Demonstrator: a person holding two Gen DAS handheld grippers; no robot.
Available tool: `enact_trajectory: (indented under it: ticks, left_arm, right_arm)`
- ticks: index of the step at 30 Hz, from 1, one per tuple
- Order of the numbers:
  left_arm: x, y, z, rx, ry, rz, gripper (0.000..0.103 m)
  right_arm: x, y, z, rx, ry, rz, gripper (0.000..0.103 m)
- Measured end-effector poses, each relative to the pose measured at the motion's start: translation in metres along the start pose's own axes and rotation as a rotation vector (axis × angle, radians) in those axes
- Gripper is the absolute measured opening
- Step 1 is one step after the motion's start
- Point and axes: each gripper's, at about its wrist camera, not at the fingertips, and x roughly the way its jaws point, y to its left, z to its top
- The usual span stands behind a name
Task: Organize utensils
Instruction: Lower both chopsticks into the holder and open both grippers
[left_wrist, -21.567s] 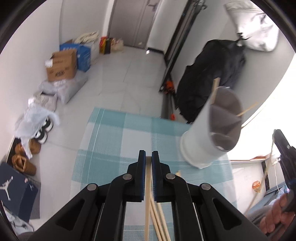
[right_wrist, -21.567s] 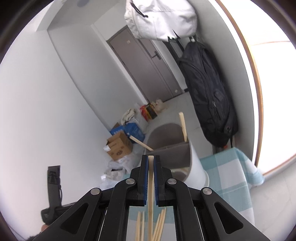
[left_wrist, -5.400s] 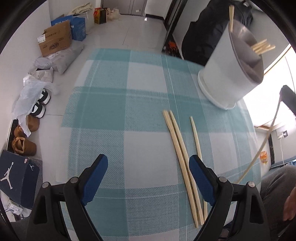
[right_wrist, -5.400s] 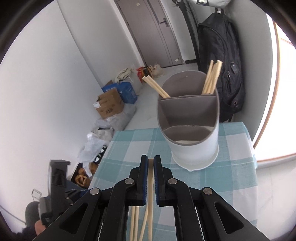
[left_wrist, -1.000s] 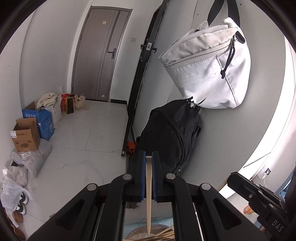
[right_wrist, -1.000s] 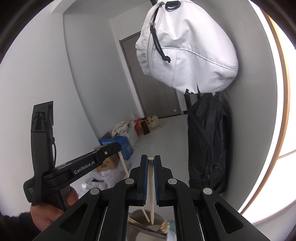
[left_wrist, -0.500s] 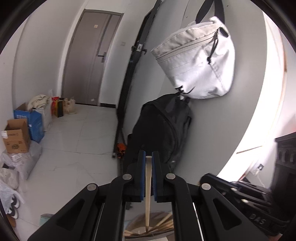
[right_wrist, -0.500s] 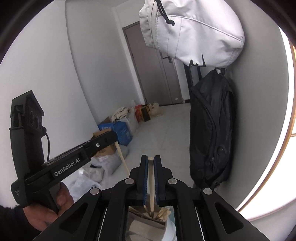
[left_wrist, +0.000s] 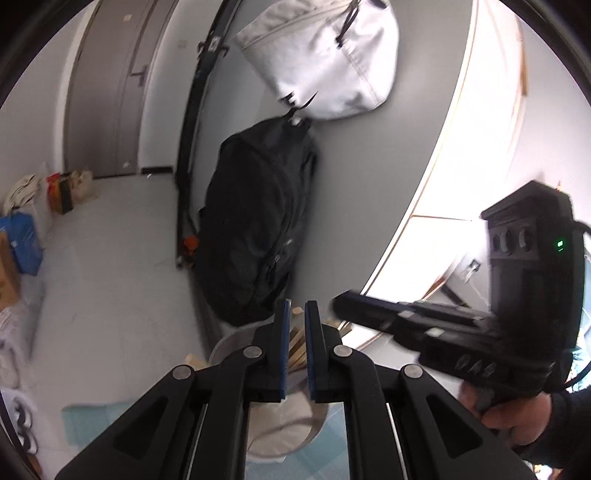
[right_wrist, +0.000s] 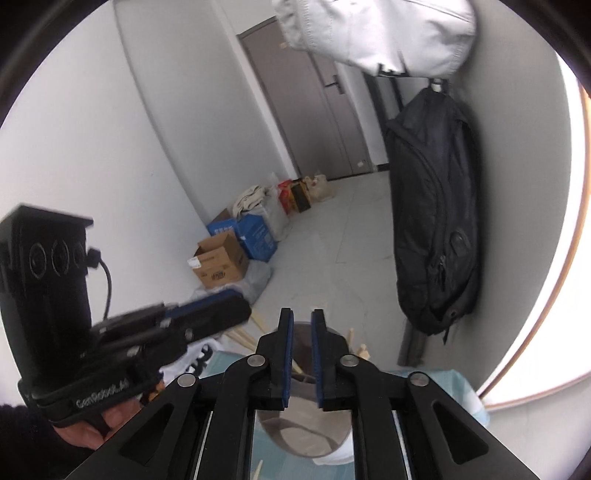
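While the right gripper (right_wrist: 302, 323) jaws open empty above the utensil holder (right_wrist: 303, 435), the left gripper (left_wrist: 294, 314), nearly closed and empty at nine o'clock, should lift straight clear of the chopsticks (left_wrist: 295, 349).

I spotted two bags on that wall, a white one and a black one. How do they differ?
The white bag is pale and short, wider than tall; the black backpack is dark, long and narrow. The white bag hangs higher, with the black backpack below it and its bottom near the floor. The white bag looks puffed out, while the black backpack sags flatter. Both are soft fabric bags hanging against the same grey wall.
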Motion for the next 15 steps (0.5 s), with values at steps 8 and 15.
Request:
enact_trajectory:
  ticks: [8, 15]
  left_arm:
    - [-0.037, 0.003, -0.002, -0.097, -0.089, 0.057, 0.026]
    - [-0.063, -0.007, -0.017, -0.139, -0.140, 0.140, 0.033]
  right_arm:
    - [-0.054, -0.007, -0.014, 0.081, -0.084, -0.025, 0.038]
    - [-0.081, 0.008, -0.023, 0.069, -0.111, -0.031, 0.048]
